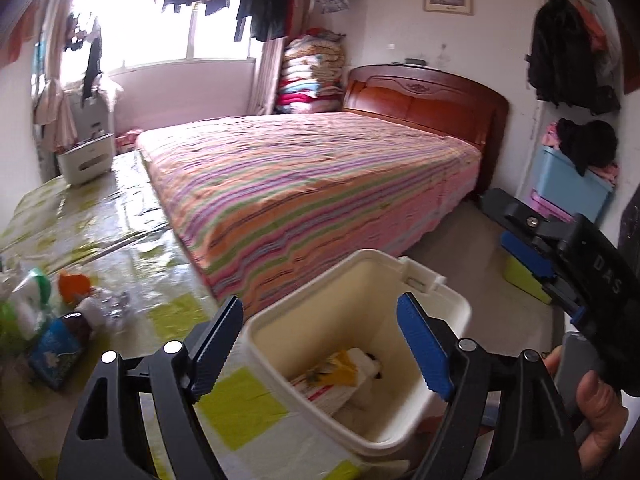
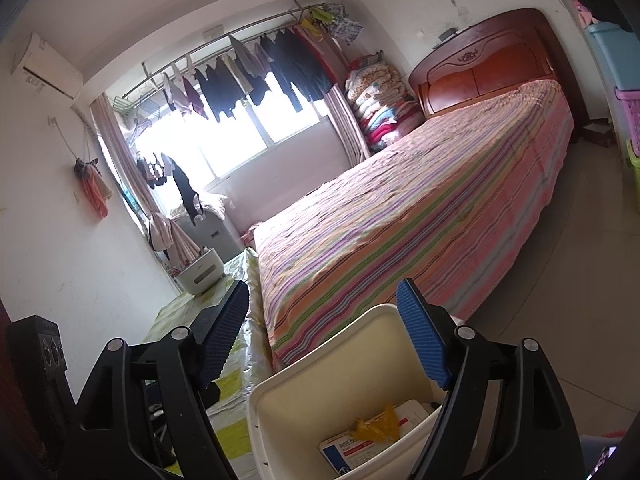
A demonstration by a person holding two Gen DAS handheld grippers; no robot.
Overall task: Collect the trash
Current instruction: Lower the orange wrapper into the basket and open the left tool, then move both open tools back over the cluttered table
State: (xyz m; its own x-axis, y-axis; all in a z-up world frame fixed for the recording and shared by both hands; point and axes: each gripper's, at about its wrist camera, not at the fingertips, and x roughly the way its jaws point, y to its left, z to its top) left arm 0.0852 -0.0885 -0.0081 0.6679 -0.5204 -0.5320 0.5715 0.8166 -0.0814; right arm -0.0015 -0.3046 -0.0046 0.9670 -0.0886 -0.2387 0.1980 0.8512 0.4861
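Left wrist view: left gripper (image 1: 320, 340) is hovering over the white bin (image 1: 440, 396), jaws spread wide w/ nothing between them. Bin is sitting at the table (image 1: 132, 216) edge, just beside the striped bed (image 1: 320, 184). Inside the bin, a yellow wrapper (image 1: 340, 368) is lying on a white box (image 1: 320, 394) at the bottom. More trash is waiting on the table at far left: orange scrap (image 1: 74, 286), blue packet (image 1: 54, 356), clear crumpled plastic (image 1: 116, 304). Right gripper (image 1: 524, 252) is showing at the right edge, held in a hand (image 1: 596, 412); can't tell its jaw state from here.

Right wrist view: right gripper (image 2: 324, 336) is also hanging above the bin (image 2: 316, 344), jaws apart, gripping nothing. Yellow wrapper (image 2: 376, 426) & box (image 2: 356, 450) w/ blue print are lying in the bin bottom. Bed (image 2: 420, 216) is stretching away behind; white appliance (image 2: 200, 272) is sitting at the table's far end.
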